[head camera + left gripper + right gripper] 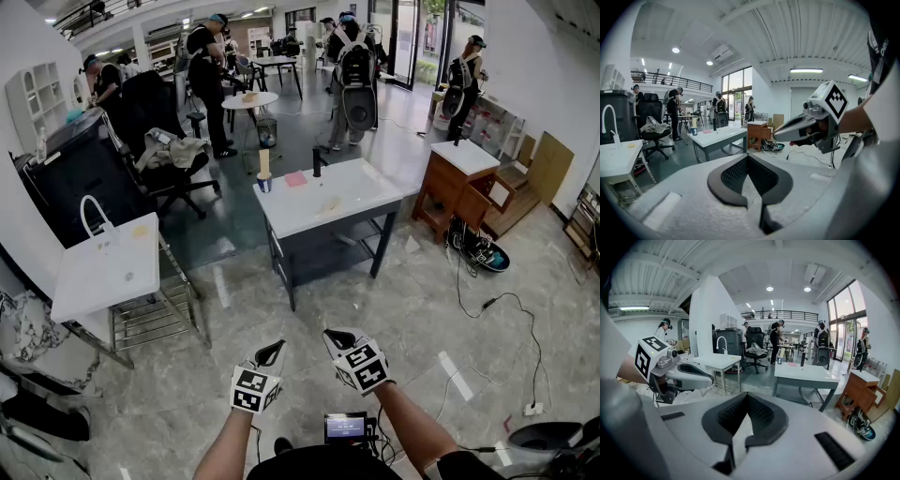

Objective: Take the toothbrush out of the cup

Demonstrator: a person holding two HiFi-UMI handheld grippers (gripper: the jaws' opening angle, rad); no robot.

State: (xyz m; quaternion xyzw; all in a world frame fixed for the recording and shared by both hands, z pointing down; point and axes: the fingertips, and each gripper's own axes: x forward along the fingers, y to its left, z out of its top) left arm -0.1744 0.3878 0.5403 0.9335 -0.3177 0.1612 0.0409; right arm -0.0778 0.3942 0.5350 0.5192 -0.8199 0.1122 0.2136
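Observation:
A small cup [264, 184] stands on the far left corner of the white sink table [352, 202], with a pale toothbrush [264, 162] upright in it. The cup also shows small and far off in the left gripper view [694, 131] and in the right gripper view [779, 360]. My left gripper [273, 352] and right gripper [335, 339] hover side by side over the floor, well short of the table. Both point toward it, a little downward. The left gripper [747, 157] is shut with nothing in it. The right gripper [746, 397] is shut and empty too.
A black faucet [317, 163] and a pink item [295, 178] are on the sink table. A second white sink table [103, 267] stands at the left, with a black office chair [169, 155] behind it. At the right are a wooden cabinet [457, 183] and floor cables [497, 305]. Several people stand at the back.

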